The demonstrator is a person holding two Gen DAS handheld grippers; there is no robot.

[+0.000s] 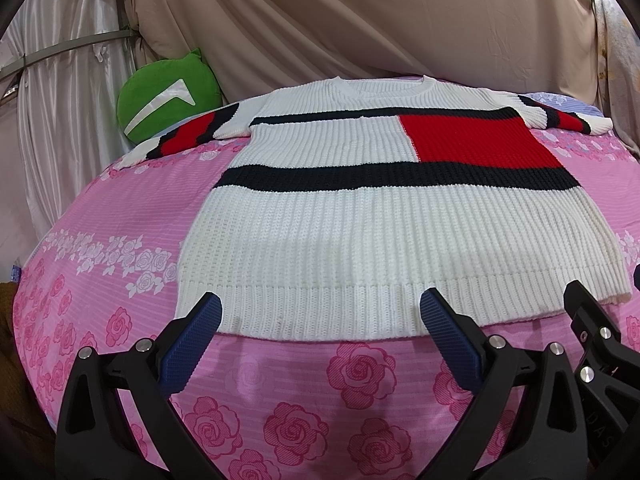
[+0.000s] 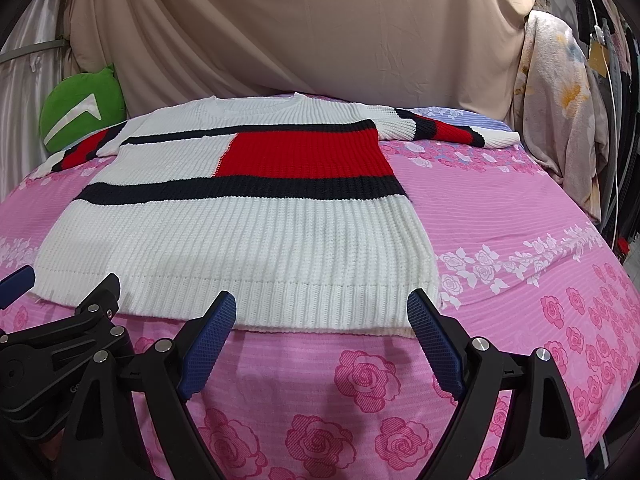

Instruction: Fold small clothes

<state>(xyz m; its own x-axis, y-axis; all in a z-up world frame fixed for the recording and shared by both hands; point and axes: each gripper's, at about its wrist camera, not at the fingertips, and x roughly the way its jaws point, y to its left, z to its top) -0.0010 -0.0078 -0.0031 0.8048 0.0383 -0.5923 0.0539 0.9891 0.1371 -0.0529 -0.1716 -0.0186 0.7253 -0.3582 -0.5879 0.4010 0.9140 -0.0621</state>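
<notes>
A white knit sweater with navy stripes and a red block lies flat on the bed, front up, hem toward me, sleeves spread to both sides; it also shows in the right wrist view. My left gripper is open and empty, its blue pads just above the hem. My right gripper is open and empty over the hem's right part. The right gripper's body shows at the left wrist view's right edge; the left gripper's body shows at the right wrist view's left edge.
The bed has a pink rose-print sheet, also in the right wrist view. A green cushion sits at the back left. Beige curtain hangs behind. Draped floral cloth and cables stand at the right.
</notes>
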